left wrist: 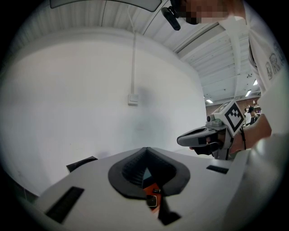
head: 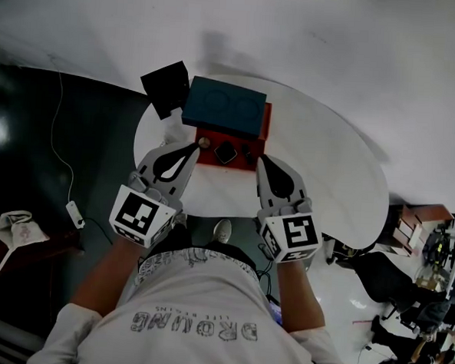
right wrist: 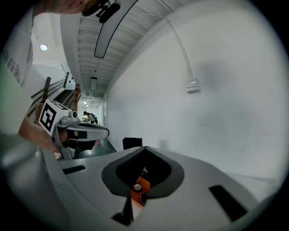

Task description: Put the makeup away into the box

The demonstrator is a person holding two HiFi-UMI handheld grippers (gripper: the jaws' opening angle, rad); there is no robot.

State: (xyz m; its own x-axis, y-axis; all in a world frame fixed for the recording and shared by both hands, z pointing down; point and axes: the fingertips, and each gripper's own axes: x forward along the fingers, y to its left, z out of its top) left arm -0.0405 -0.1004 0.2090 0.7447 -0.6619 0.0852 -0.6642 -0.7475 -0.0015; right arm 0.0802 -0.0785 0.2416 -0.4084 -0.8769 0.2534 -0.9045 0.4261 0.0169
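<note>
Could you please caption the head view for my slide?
Left tongs and right tongs, both shut, face a red tray of makeup on a table.

my left gripper (head: 193, 150) has its jaws pressed together with nothing between them, pointing level and forward. my right gripper (head: 262, 166) lies beside it and apart from it, jaws closed and empty too, tipped slightly downward. my left forearm (head: 108, 276) and right forearm (head: 299, 294) reach ahead of my body
</note>
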